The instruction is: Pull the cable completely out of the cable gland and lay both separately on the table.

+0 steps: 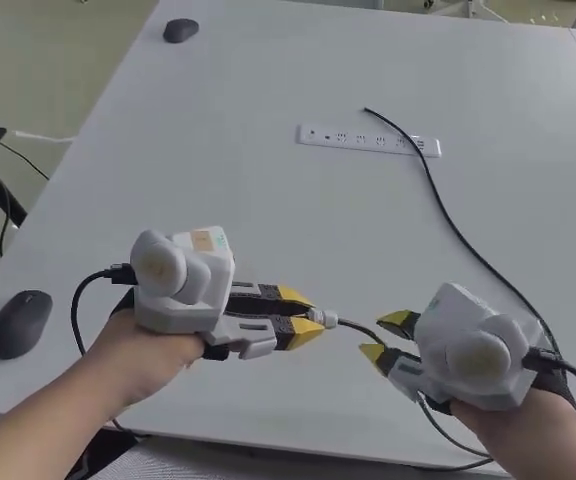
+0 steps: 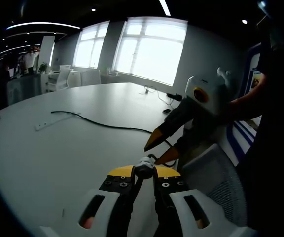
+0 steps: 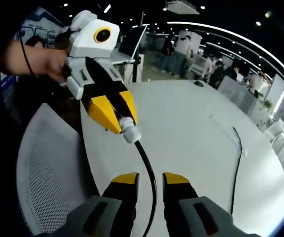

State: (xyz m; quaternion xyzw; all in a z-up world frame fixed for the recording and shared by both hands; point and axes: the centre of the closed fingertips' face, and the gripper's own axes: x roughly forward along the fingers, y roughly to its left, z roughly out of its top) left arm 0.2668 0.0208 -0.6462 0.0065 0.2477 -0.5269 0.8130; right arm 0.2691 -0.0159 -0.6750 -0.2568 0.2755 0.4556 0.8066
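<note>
Jaws of left gripper (image 1: 309, 317) pinching cable gland (image 1: 326, 320), right gripper (image 1: 381, 335) jaws spread around cable (image 1: 357, 326), power strip (image 1: 368, 140) well beyond

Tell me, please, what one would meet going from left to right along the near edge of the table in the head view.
A black mouse → left tongs → cable gland at their tips → right tongs.

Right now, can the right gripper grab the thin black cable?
Probably yes: the black cable runs unblocked between the open jaws of the right gripper; the left gripper grips the white cable gland.
</note>
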